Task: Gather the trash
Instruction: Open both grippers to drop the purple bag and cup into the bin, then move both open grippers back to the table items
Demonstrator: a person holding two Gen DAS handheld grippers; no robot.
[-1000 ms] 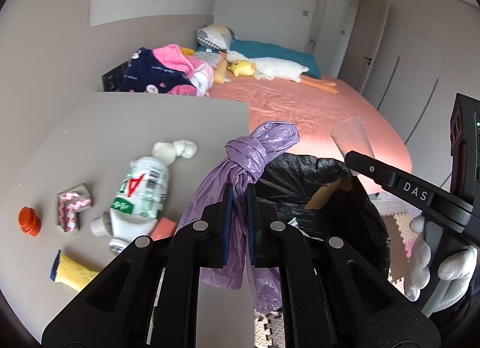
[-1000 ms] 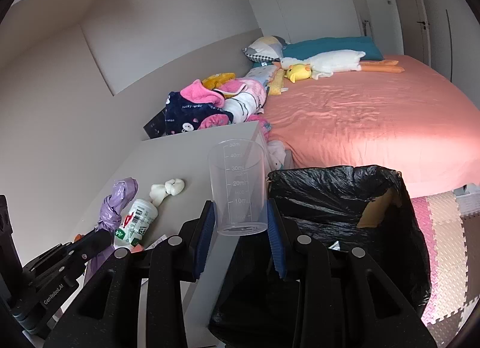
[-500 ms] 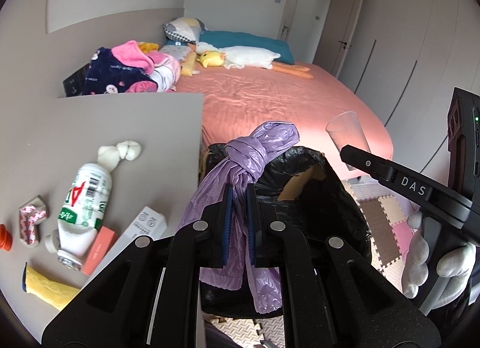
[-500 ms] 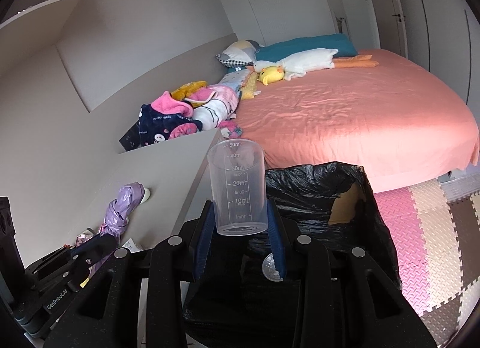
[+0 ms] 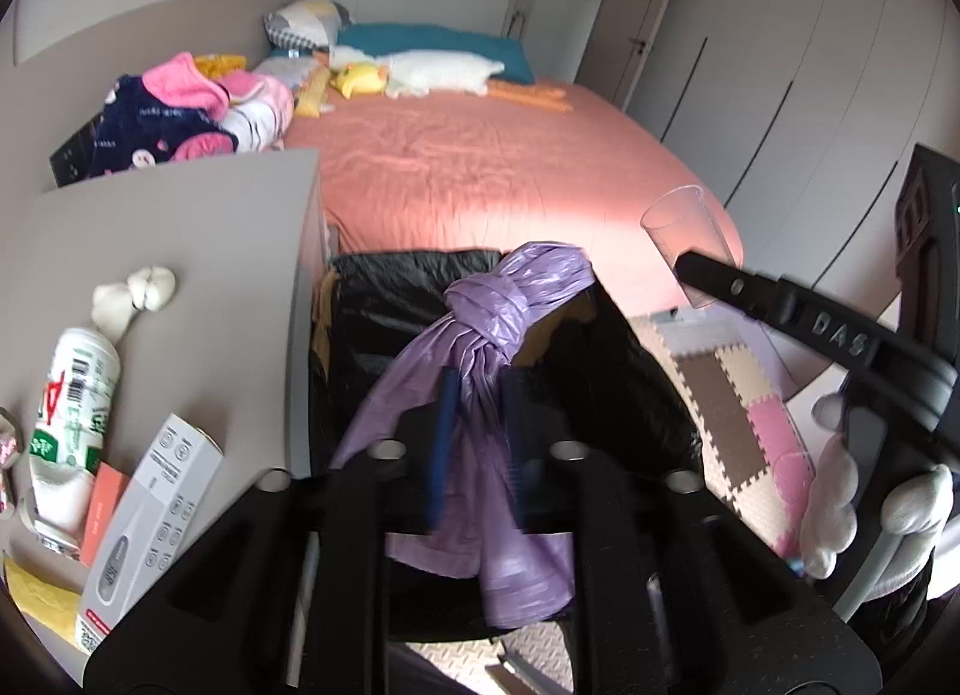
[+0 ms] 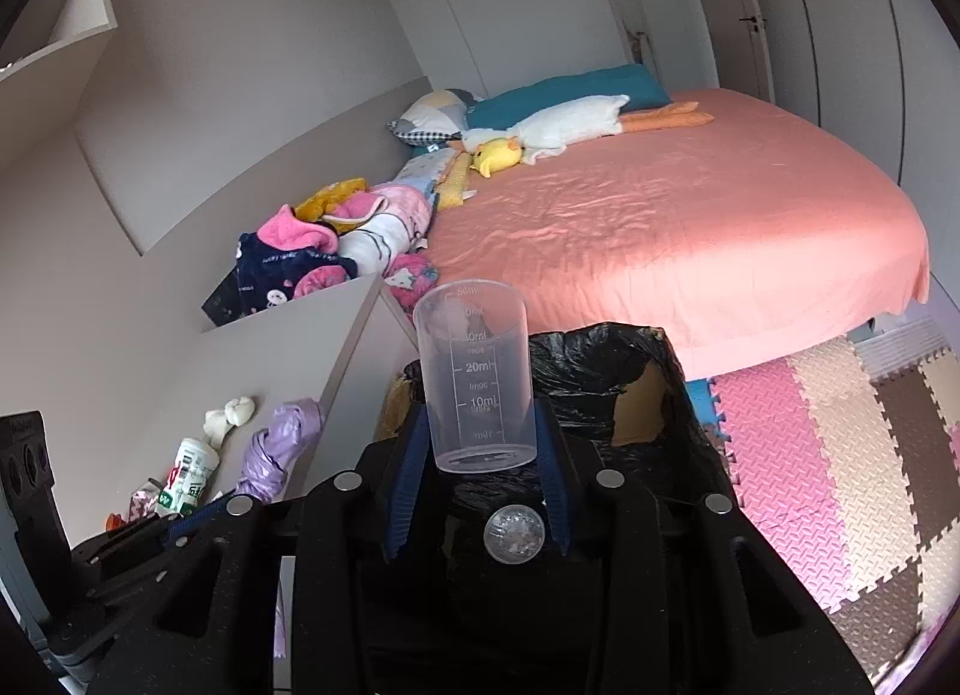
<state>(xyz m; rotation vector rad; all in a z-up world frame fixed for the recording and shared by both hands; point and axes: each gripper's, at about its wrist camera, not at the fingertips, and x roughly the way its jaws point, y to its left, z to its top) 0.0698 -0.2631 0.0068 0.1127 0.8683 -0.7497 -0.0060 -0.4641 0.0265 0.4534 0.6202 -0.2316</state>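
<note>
Over the black-lined bin (image 5: 384,299), the left gripper (image 5: 477,449) opens off a limp, light purple bag (image 5: 498,335) best held below its knot, as the right gripper (image 6: 477,470) parts around a rigid, slick measuring cup (image 6: 477,377).

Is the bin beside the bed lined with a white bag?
No. The bin has a black bag folded over its rim, as the right wrist view shows.

Bin (image 5: 372,335) stands on the floor between tabletop (image 5: 210,227) on its left and floor mats (image 5: 738,395) on its right; bed (image 5: 492,167) behind it. Bottle (image 5: 72,395), box (image 5: 144,515) and garlic (image 5: 135,293) lie on the tabletop.
</note>
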